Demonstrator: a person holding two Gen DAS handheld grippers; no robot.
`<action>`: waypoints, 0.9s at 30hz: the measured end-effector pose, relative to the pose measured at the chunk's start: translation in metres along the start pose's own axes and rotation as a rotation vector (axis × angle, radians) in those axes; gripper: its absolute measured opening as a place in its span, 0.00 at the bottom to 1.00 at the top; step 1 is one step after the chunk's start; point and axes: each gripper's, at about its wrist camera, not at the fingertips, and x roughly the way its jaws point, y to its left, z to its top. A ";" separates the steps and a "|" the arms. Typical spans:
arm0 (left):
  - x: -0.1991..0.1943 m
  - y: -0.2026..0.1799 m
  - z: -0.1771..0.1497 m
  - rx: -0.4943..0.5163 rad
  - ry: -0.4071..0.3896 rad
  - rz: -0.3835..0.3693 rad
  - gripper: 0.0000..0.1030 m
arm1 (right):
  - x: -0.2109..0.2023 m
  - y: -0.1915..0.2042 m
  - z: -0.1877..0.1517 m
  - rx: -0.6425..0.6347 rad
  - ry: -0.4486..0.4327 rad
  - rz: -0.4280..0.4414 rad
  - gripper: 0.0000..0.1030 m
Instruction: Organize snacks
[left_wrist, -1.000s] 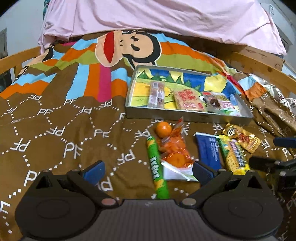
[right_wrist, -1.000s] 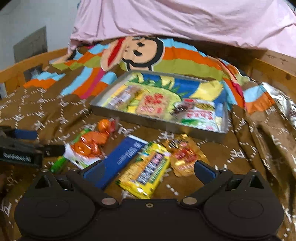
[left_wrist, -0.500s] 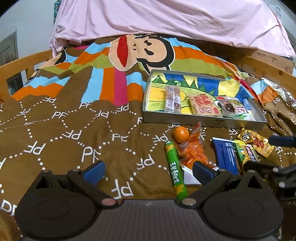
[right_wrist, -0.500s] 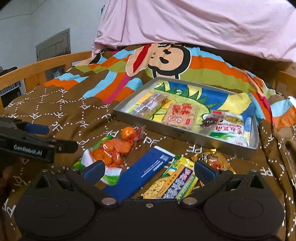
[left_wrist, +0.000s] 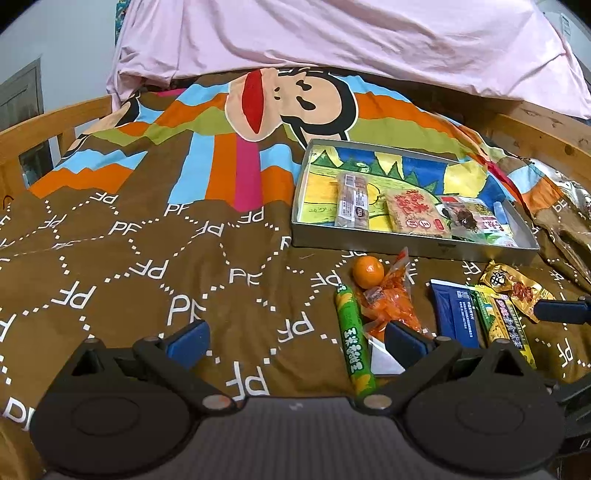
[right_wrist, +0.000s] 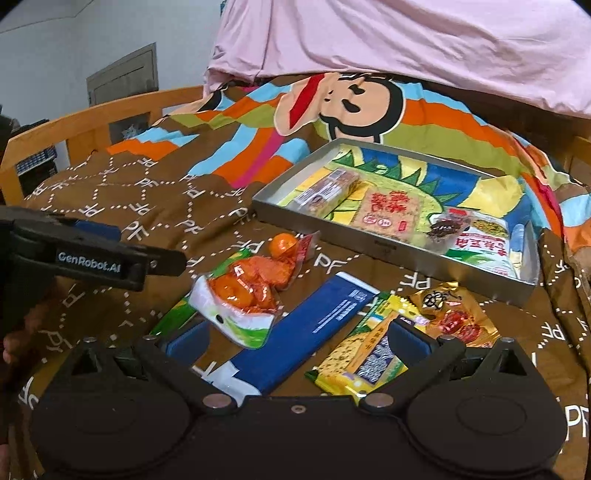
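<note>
A metal tray (left_wrist: 413, 245) (right_wrist: 388, 251) lies on the bed and holds several snack packs. In front of it on the blanket lie a small orange (left_wrist: 367, 272) (right_wrist: 282, 244), an orange snack bag (left_wrist: 389, 302) (right_wrist: 245, 284), a green corn stick (left_wrist: 352, 341) (right_wrist: 173, 317), a blue pack (left_wrist: 456, 312) (right_wrist: 314, 325), a yellow-green pack (left_wrist: 508, 325) (right_wrist: 365, 360) and a gold pack (left_wrist: 515, 286) (right_wrist: 452, 314). My left gripper (left_wrist: 295, 341) is open and empty, left of the loose snacks. My right gripper (right_wrist: 295, 341) is open and empty, low over the blue pack.
A wooden bed rail (right_wrist: 92, 122) runs along the left and a wooden frame (left_wrist: 535, 129) at the back right. A pink sheet (left_wrist: 332, 40) covers the head of the bed. The blanket (left_wrist: 129, 258) spreads wide to the left.
Both views have swung left, so the tray and snacks sit further right in each view. The right gripper has come lower and closer to the blue and yellow-green packs. Both stay open.
</note>
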 end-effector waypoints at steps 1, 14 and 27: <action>0.000 -0.001 0.000 0.004 -0.001 0.000 0.99 | 0.000 0.001 0.000 -0.003 0.003 0.005 0.99; 0.002 0.000 0.001 0.004 0.003 0.004 0.99 | 0.003 0.010 -0.003 -0.034 0.024 0.025 0.99; 0.004 -0.002 0.007 0.001 0.008 -0.013 0.99 | 0.007 0.002 -0.003 -0.007 0.045 -0.030 0.99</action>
